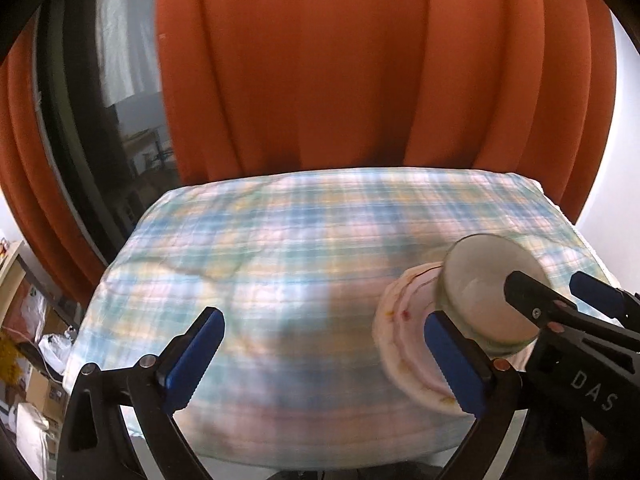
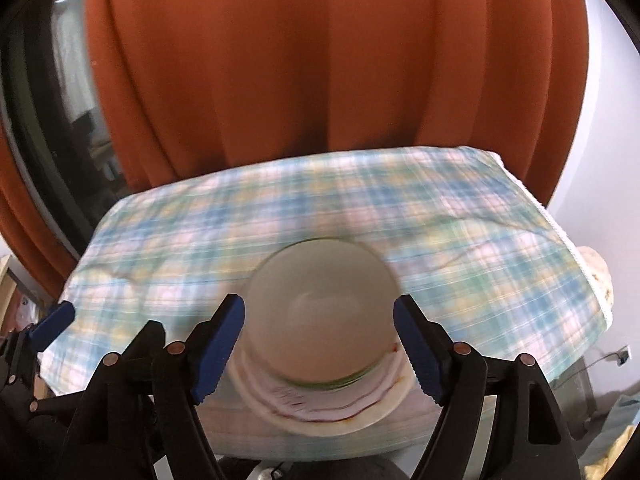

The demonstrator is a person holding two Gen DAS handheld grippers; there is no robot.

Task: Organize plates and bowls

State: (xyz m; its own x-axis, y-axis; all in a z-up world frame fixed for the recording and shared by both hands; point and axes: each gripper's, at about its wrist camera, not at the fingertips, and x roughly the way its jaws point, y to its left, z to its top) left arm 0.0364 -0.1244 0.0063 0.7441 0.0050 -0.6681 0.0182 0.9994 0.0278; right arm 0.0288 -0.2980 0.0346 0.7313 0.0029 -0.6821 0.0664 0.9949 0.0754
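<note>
A pale bowl [image 2: 320, 312] with a green edge sits on top of a stack of plates [image 2: 324, 404], white with pink and red markings, near the front edge of a counter [image 2: 460, 248] covered by a blue, green and yellow checked cloth; both pictures are blurred, so the number of plates cannot be told; the right gripper [image 2: 320, 348] hovers just above the stack with its blue-padded fingers [image 2: 218, 344] standing apart on either side of the bowl, not pressing on it, nothing held; in the left wrist view the left gripper [image 1: 324, 360] has its fingers [image 1: 196, 356] spread wide over bare cloth, empty, with the bowl [image 1: 488, 280] and plates [image 1: 404, 340] off to its right, just beside its right finger; an orange curtain [image 1: 340, 68] hangs behind the counter, and a dark window [image 1: 116, 128] shows to the left.
</note>
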